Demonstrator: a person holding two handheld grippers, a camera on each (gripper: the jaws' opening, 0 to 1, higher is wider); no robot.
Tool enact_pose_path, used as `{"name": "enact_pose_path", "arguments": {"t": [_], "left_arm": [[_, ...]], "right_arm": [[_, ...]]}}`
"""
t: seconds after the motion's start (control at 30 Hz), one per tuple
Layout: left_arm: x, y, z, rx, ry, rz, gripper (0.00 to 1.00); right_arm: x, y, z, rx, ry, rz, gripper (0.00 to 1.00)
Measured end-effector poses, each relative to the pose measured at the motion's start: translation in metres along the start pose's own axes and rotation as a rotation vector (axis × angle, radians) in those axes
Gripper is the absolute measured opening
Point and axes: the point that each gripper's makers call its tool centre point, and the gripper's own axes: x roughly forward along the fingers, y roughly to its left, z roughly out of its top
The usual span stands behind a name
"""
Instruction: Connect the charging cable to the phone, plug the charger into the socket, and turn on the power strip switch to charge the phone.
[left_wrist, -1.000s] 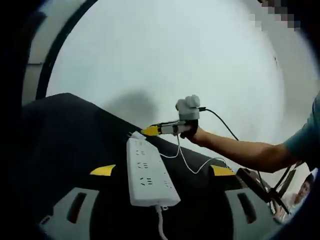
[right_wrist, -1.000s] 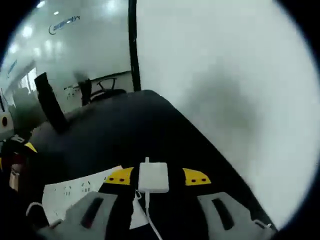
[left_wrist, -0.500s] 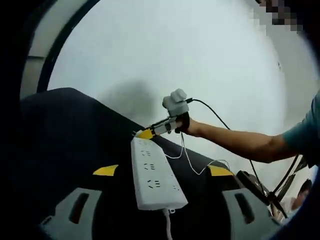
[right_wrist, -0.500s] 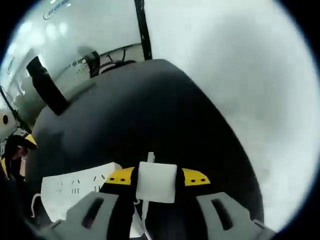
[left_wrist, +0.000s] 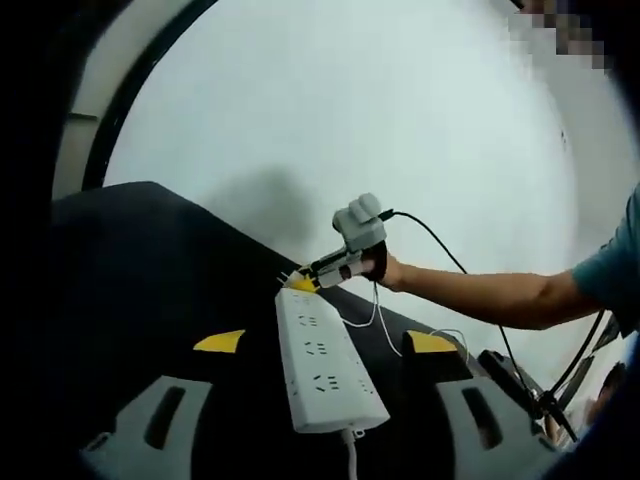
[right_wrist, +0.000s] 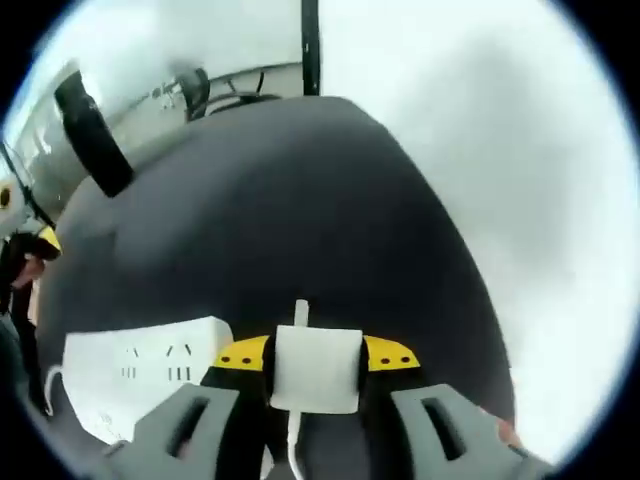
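Charger (right_wrist: 316, 367) sits clamped square between your right gripper (right_wrist: 316, 358) jaws, prong poking out ahead, so you've got it by the flat sides, which is where I'd hold it. It's a small white cube: probably light, hard and a bit slick, so keep the squeeze firm. Its thin cable (right_wrist: 293, 452) trails back, floppy. The white power strip (right_wrist: 140, 378) lies just left of the jaws on the dark table (right_wrist: 280, 220). Your left gripper (left_wrist: 325, 345) stands open around the strip.
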Motion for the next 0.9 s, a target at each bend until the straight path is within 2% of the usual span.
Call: {"name": "enact_pose_path", "arguments": {"t": [0.03, 0.07, 0.17, 0.23, 0.27, 0.33, 0.37, 0.4, 0.43, 0.47, 0.5, 0.57, 0.63, 0.67, 0.7, 0.73, 0.8, 0.9], "left_arm": [[0.000, 0.000, 0.000, -0.001, -0.001, 0.001, 0.56], [-0.003, 0.009, 0.004, -0.001, -0.002, 0.002, 0.56], [-0.004, 0.012, 0.005, 0.000, -0.003, 0.003, 0.55], [-0.004, 0.013, 0.005, 0.016, -0.001, -0.001, 0.55], [-0.004, 0.013, 0.006, 0.029, -0.001, -0.005, 0.55], [-0.005, 0.010, 0.002, 0.096, 0.017, -0.044, 0.56], [-0.006, 0.014, -0.004, 0.135, 0.047, -0.038, 0.56], [-0.006, 0.016, -0.007, 0.159, 0.058, -0.035, 0.55], [-0.007, 0.018, -0.011, 0.191, 0.066, -0.030, 0.55], [-0.007, 0.017, -0.013, 0.195, 0.068, -0.033, 0.55], [-0.007, 0.020, -0.017, 0.207, 0.079, -0.026, 0.55], [-0.006, 0.023, -0.019, 0.217, 0.075, -0.020, 0.55], [-0.006, 0.026, -0.022, 0.221, 0.068, -0.007, 0.54], [-0.006, 0.028, -0.021, 0.219, 0.057, -0.001, 0.54], [-0.005, 0.029, -0.020, 0.215, 0.048, -0.001, 0.54], [-0.005, 0.030, -0.019, 0.212, 0.040, -0.001, 0.54], [-0.003, 0.033, -0.019, 0.211, 0.037, -0.002, 0.54], [-0.004, 0.033, -0.019, 0.213, 0.021, 0.002, 0.52]], "right_arm": [[-0.001, -0.002, 0.000, 0.025, 0.004, -0.010, 0.31], [-0.007, -0.003, 0.002, 0.028, -0.006, -0.005, 0.31], [-0.021, -0.015, 0.010, 0.072, -0.055, -0.008, 0.31], [-0.038, -0.020, 0.015, 0.140, -0.083, 0.022, 0.31], [-0.055, -0.007, 0.017, 0.179, -0.109, 0.061, 0.31], [-0.076, 0.000, 0.018, 0.218, -0.114, 0.115, 0.31], [-0.092, 0.010, 0.016, 0.272, -0.099, 0.175, 0.31], [-0.101, 0.013, 0.014, 0.322, -0.076, 0.197, 0.31], [-0.115, 0.026, 0.011, 0.334, -0.065, 0.254, 0.31], [-0.123, 0.035, 0.008, 0.375, -0.045, 0.293, 0.31], [-0.135, 0.057, -0.004, 0.451, 0.021, 0.313, 0.31], [-0.147, 0.083, -0.014, 0.465, 0.070, 0.379, 0.31], [-0.158, 0.109, -0.029, 0.520, 0.149, 0.432, 0.31], [-0.163, 0.124, -0.037, 0.542, 0.213, 0.480, 0.31], [-0.166, 0.136, -0.042, 0.560, 0.245, 0.518, 0.31], [-0.170, 0.156, -0.052, 0.610, 0.332, 0.563, 0.31], [-0.171, 0.175, -0.060, 0.642, 0.400, 0.624, 0.31], [-0.167, 0.195, -0.071, 0.691, 0.516, 0.660, 0.31]]}}
